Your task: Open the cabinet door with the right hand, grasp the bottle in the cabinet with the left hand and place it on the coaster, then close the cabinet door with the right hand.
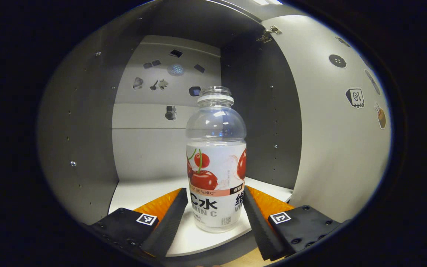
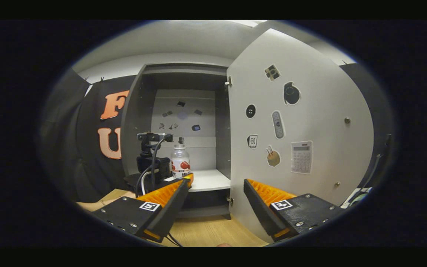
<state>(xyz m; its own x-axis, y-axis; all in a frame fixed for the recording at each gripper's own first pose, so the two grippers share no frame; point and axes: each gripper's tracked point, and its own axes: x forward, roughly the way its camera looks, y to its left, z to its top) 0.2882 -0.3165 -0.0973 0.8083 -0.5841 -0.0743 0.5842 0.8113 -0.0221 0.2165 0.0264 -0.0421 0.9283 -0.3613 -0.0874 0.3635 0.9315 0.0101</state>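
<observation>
Left gripper view showed the left tongs (image 1: 215, 211) apart, straddling the clear cherry-labelled plastic bottle (image 1: 215, 159); clamping seemed next. Right tongs (image 2: 215, 200) hung apart beside the open grey cabinet door (image 2: 310, 111).

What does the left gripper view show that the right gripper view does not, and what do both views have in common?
Left gripper view: the left gripper is open, a finger on either side of the bottle, with gaps between. The cherry picture on the label is clear.

Right gripper view: the right gripper is open and holds nothing. It also shows the whole cabinet, the wooden table, a calculator sticker on the door, and the left gripper at the bottle.

Both: the open door, the bottle upright on the shelf, stickers on the back wall.
</observation>
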